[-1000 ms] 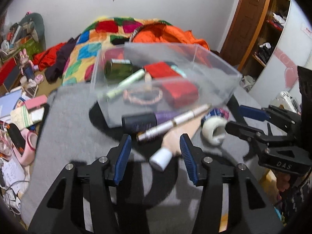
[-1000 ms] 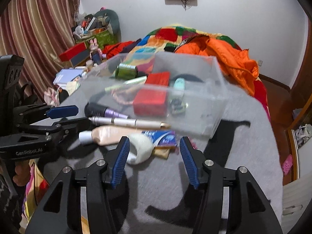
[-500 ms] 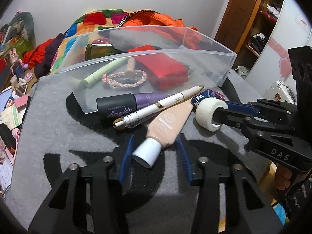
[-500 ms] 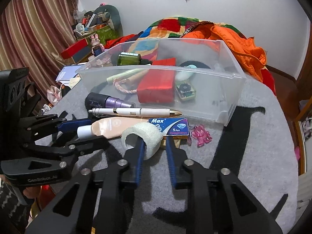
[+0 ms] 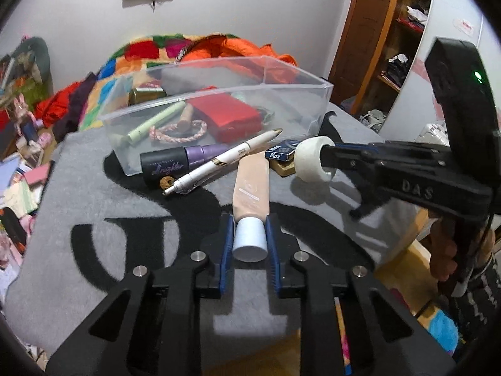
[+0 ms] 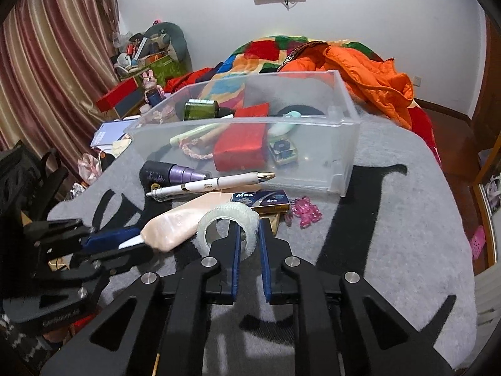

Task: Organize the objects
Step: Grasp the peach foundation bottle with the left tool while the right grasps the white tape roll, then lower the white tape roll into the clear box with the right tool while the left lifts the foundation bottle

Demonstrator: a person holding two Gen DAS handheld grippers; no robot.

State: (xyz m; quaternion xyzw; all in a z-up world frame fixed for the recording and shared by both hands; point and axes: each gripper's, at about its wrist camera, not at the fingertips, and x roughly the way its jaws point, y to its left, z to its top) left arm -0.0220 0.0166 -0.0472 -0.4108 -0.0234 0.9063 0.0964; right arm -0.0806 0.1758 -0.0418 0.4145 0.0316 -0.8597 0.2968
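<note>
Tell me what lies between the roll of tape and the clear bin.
In the right wrist view, the blue Max box lies between the tape roll and the clear bin.

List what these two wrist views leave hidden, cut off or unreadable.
- Right wrist view: the cream tube's cap end is mostly hidden by the left gripper.
- Left wrist view: the pink charm is out of sight; the right gripper and tape roll stand in that direction.
- Both views: the clear bin's frosted wall blurs its contents.
- Left wrist view: the blue Max box's small print is unreadable.
</note>
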